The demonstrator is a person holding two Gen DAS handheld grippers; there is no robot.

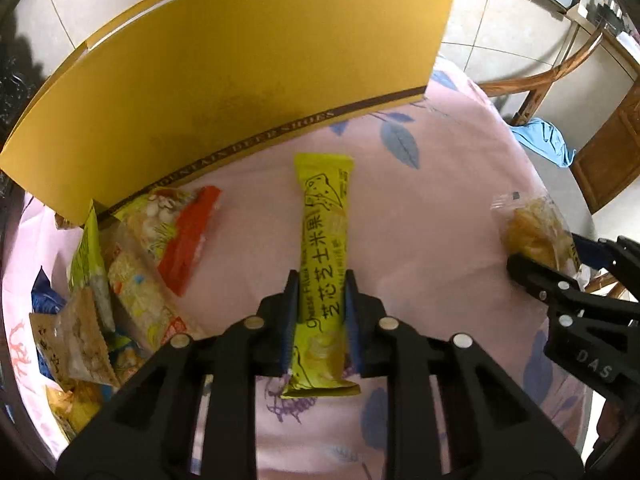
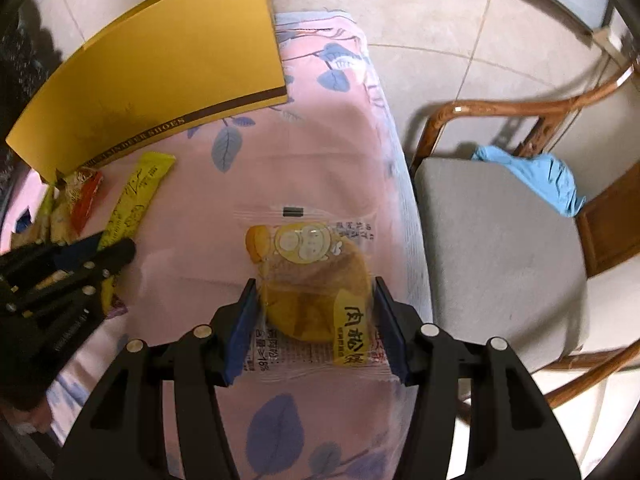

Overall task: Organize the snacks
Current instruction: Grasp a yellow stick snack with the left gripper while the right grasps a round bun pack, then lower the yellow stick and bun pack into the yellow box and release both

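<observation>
1. My left gripper [image 1: 322,312] points steeply down at the bench [image 1: 420,208], which carries a pink cloth with blue leaf prints. Its blue pads are clenched on the lower half of a long yellow snack bar [image 1: 324,248]. The bar runs lengthwise away from the camera, its far end toward the box.
2. My right gripper [image 2: 316,320] also points down. A clear-wrapped round cake [image 2: 316,280] with a yellow label sits between its pads; both pads meet the sides of the packet, so I read it as grasping the cake. The cake lies near the bench's right edge.
3. From the left wrist view, the right gripper [image 1: 560,276] shows at the far right with the cake [image 1: 532,236] in it, well apart from the bar.
4. From the right wrist view, the left gripper [image 2: 92,256] shows at the left, with the bar [image 2: 136,196] sticking out beyond it.
5. A yellow shoebox lid [image 1: 240,80] stands tilted at the back of the bench, brown strip with lettering along its lower edge.
6. A pile of snacks [image 1: 120,280] lies at the lid's left foot: a red-and-yellow pack, a pale long pack, a clear bag, something blue beneath. They overlap; I cannot separate them all.
7. A wooden chair [image 2: 500,248] with a grey seat stands just beside the bench, a blue cloth [image 2: 540,180] on it. Tiled floor [image 2: 400,12] beyond.
</observation>
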